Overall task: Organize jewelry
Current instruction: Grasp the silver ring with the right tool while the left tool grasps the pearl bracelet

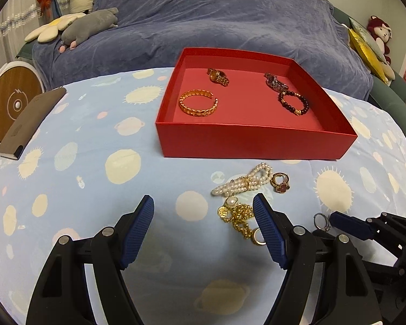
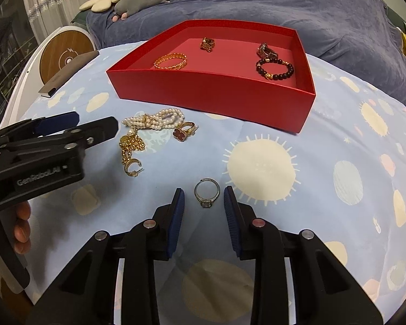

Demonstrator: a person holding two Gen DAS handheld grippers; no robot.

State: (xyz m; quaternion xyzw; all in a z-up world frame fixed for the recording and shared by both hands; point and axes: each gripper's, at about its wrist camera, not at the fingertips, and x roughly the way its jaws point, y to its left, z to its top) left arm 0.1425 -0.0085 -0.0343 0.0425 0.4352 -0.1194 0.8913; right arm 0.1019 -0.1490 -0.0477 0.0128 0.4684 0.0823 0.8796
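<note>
A red box [image 1: 257, 140] [image 2: 211, 92] sits on the planet-print cloth. Inside lie a gold bangle [image 1: 198, 103] [image 2: 170, 61], a dark bead bracelet [image 1: 297, 112] [image 2: 268, 76] and two watches [image 1: 218, 76] [image 1: 274, 82]. In front of it lie a pearl bracelet [image 1: 243, 182] [image 2: 154, 119], a red-stone gold ring [image 1: 281, 184] [image 2: 182, 133] and a gold chain [image 1: 238, 216] [image 2: 131, 145]. My left gripper [image 1: 203, 200] [image 2: 94, 122] is open wide, its right finger beside the chain. My right gripper [image 2: 204, 191] [image 1: 333, 216] straddles a silver ring [image 2: 204, 203] [image 1: 324, 227], its pads clear of it on both sides.
A grey flat case [image 1: 27, 124] [image 2: 67, 73] lies at the cloth's left edge, beside a round wooden-faced device [image 1: 13, 103]. Behind the table a blue blanket [image 1: 216, 21] covers a sofa with plush toys [image 1: 92, 24]. A hand [image 2: 21, 230] holds the left gripper's handle.
</note>
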